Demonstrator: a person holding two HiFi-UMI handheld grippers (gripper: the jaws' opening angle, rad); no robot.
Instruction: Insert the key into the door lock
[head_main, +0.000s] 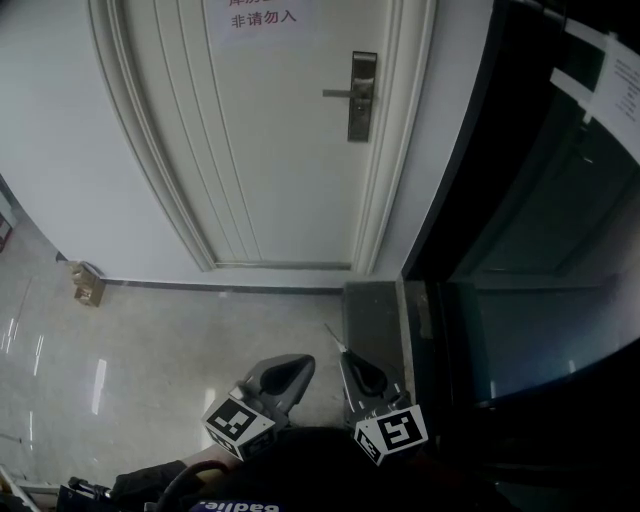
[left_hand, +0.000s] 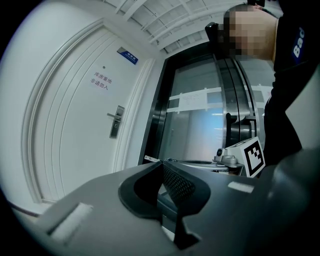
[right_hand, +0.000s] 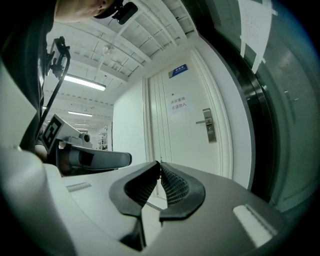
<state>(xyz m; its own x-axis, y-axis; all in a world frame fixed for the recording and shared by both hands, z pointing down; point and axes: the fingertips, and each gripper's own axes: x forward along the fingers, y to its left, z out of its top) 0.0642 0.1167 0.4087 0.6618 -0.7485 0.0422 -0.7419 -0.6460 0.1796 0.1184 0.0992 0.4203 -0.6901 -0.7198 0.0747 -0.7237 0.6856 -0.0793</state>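
Low in the frame's middle, the left claw (head_main: 298, 365) is pressed together on nothing. Just right of it, the right claw (head_main: 352, 360) pinches the key (head_main: 333, 336). The lock (head_main: 362, 96) sits well apart, upper middle, on the white door (head_main: 270, 150).

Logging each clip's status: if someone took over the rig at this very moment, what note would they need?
Left gripper: fingers shut, nothing in them.
Right gripper: fingers shut on the key, which sticks out ahead of the tips.
The door is closed. The door lock is near its right edge, well ahead of both grippers.
Done: key in hand.
Left: carry the key to the lock, line it up and insert it. The keyhole is too small to make out from here.
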